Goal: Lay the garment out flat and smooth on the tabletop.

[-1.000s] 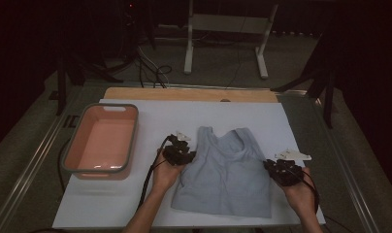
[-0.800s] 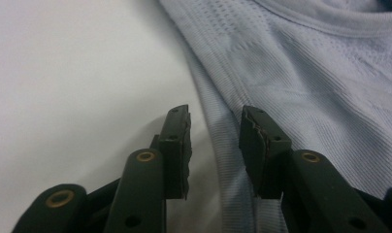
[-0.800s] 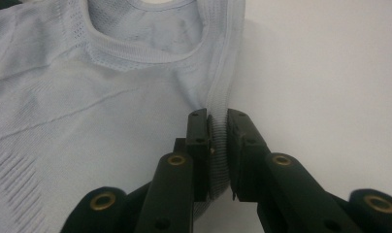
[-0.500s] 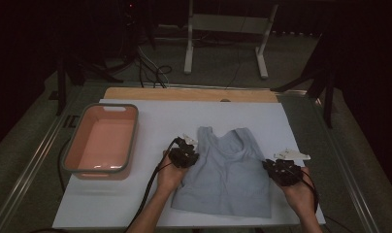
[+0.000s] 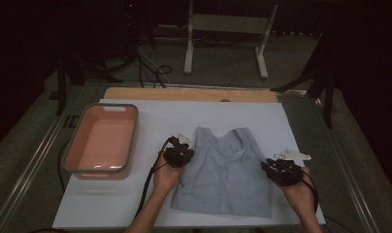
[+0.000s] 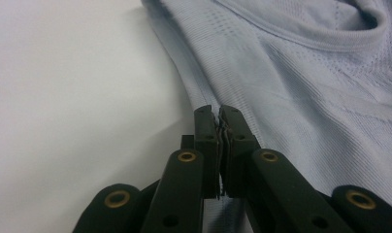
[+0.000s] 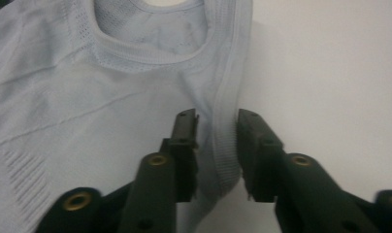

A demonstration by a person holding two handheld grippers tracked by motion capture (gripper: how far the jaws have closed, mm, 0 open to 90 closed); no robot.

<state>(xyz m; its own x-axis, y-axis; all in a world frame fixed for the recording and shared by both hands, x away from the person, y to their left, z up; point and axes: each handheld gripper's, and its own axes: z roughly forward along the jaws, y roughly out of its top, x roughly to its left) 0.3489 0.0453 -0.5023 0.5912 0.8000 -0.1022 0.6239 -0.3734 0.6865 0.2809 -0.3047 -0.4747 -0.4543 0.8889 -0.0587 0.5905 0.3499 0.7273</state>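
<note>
Matt ribbed-knit cloth top (image 6: 301, 73)

I work in what looks like a lab or recording studio, not a home. My table (image 5: 310, 126) is a metal-framed bench covered with a white sheet (image 5: 184, 116), a strip of bare wooden board (image 5: 136, 93) showing along its far edge. Beyond it the room is dark: black cables (image 5: 153, 68) coil across the grey floor, a white metal stand (image 5: 225, 29) rises behind, and dark tripod-like legs (image 5: 325, 73) flank the bench.
</note>
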